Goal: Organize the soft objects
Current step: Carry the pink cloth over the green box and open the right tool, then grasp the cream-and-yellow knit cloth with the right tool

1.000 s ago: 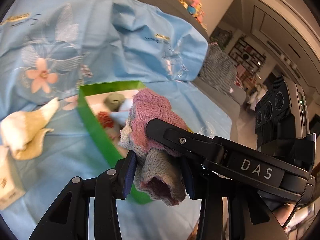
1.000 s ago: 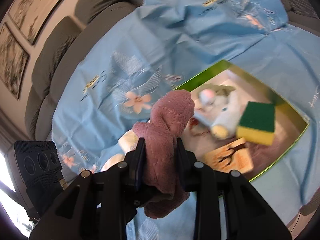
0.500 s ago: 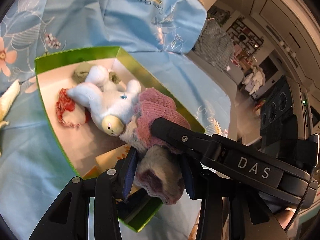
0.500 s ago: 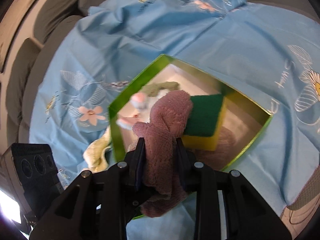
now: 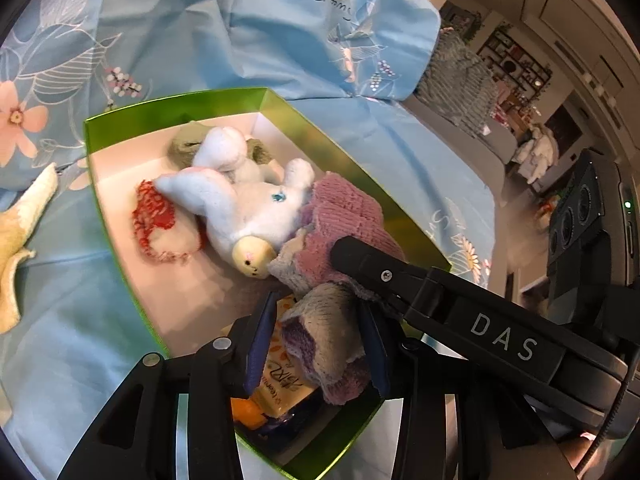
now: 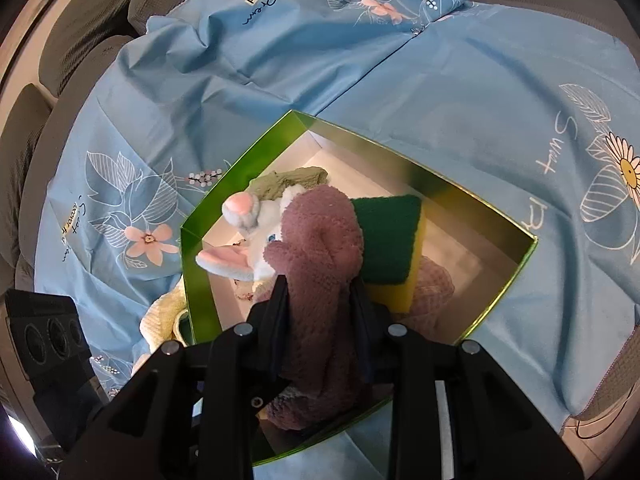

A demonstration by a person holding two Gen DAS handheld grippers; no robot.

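Note:
A green box [image 5: 120, 120] lies on a blue sheet; it also shows in the right wrist view [image 6: 516, 256]. It holds a white plush rabbit [image 5: 248, 208], a red-edged cloth [image 5: 160, 220], a green-and-yellow sponge [image 6: 388, 240] and a printed packet [image 5: 276, 376]. My left gripper [image 5: 316, 340] is over the box, shut on a pink and grey knitted cloth [image 5: 344, 224]. My right gripper [image 6: 318, 300] is above the box, shut on a mauve towel [image 6: 320, 240].
A cream cloth [image 5: 20, 240] lies on the blue floral sheet [image 6: 440, 92] left of the box; it also shows in the right wrist view [image 6: 160, 320]. Grey sofa cushions [image 6: 80, 28] rise behind. A room with shelves [image 5: 516, 72] opens to the right.
Both grippers have moved from beside the box to above it, each still holding its cloth. The left one has sunk lower towards the box's contents.

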